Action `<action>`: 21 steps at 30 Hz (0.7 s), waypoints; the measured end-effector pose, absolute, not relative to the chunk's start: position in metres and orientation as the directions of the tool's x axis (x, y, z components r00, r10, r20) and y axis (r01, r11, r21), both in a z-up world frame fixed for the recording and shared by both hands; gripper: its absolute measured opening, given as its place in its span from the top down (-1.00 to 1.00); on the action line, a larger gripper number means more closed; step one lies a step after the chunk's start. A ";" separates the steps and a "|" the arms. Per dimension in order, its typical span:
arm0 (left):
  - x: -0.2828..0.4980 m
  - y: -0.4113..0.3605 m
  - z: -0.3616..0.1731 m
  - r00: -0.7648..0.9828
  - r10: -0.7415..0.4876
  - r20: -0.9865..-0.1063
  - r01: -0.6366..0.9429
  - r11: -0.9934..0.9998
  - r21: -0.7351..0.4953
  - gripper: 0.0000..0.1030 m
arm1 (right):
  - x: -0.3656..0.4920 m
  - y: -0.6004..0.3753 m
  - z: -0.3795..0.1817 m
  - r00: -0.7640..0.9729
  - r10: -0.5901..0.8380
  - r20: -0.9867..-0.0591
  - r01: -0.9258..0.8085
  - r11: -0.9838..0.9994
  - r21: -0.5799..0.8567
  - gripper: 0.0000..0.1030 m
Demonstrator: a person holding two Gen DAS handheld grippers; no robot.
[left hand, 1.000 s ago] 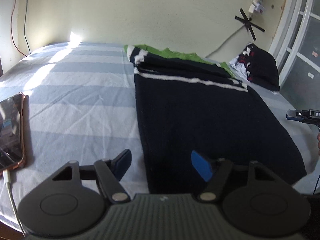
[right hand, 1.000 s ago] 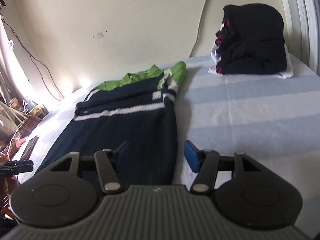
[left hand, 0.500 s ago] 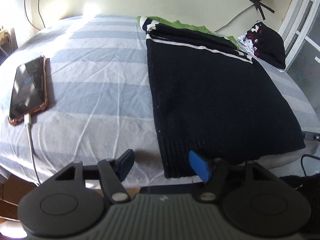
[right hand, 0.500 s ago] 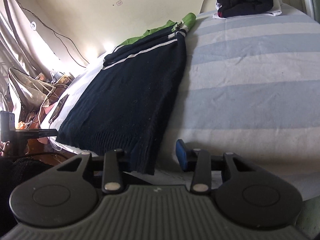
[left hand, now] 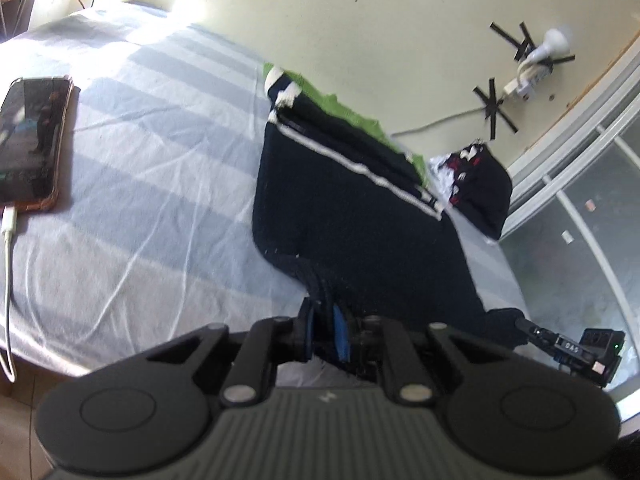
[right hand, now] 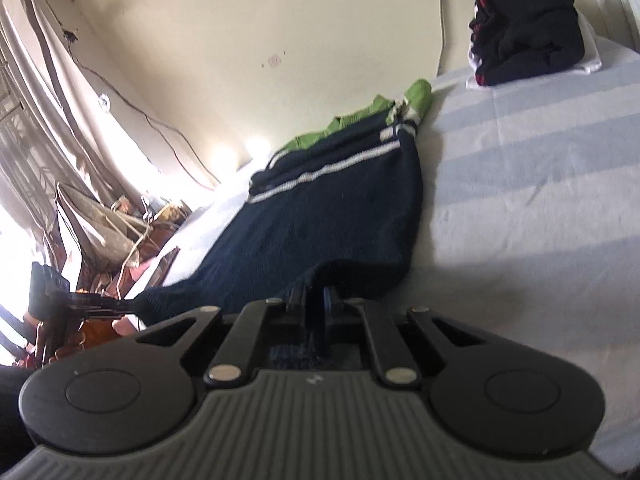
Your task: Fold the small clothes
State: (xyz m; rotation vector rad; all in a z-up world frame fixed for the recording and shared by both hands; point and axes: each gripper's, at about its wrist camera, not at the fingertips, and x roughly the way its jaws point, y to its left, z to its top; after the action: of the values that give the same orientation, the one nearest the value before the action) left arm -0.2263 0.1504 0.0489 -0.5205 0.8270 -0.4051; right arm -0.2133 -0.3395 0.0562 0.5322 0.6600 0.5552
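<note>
A navy sweater [left hand: 352, 216] with white stripes and green trim lies lengthwise on the blue-striped bed; it also shows in the right wrist view [right hand: 328, 216]. My left gripper [left hand: 326, 330] is shut on the sweater's near left hem corner, which is bunched and lifted. My right gripper [right hand: 316, 300] is shut on the near right hem corner, also lifted. Each gripper shows in the other's view: the right one at the lower right [left hand: 560, 346], the left one at the left [right hand: 80, 300], both pinching hem.
A phone [left hand: 34, 140] in a copper case with a white cable lies on the bed's left side. A pile of folded dark clothes [right hand: 524, 24] sits at the far right by the wall. Clutter and curtains [right hand: 100, 224] stand beyond the bed's left edge.
Both grippers were open at the hem half a second ago. Now both have shut on the hem corners and raised them, bunching the sweater's near edge.
</note>
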 end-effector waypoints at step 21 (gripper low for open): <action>-0.060 0.106 0.037 0.671 -0.330 -0.664 0.083 0.923 -0.375 0.69 | -0.092 -0.297 0.050 0.736 0.351 -0.579 -0.080 0.894 0.441 0.80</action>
State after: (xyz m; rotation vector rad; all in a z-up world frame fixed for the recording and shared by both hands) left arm -0.0598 0.1055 0.0367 -0.3285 0.8052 -0.2373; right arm -0.0922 -0.2967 0.0496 0.4076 0.7081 0.2442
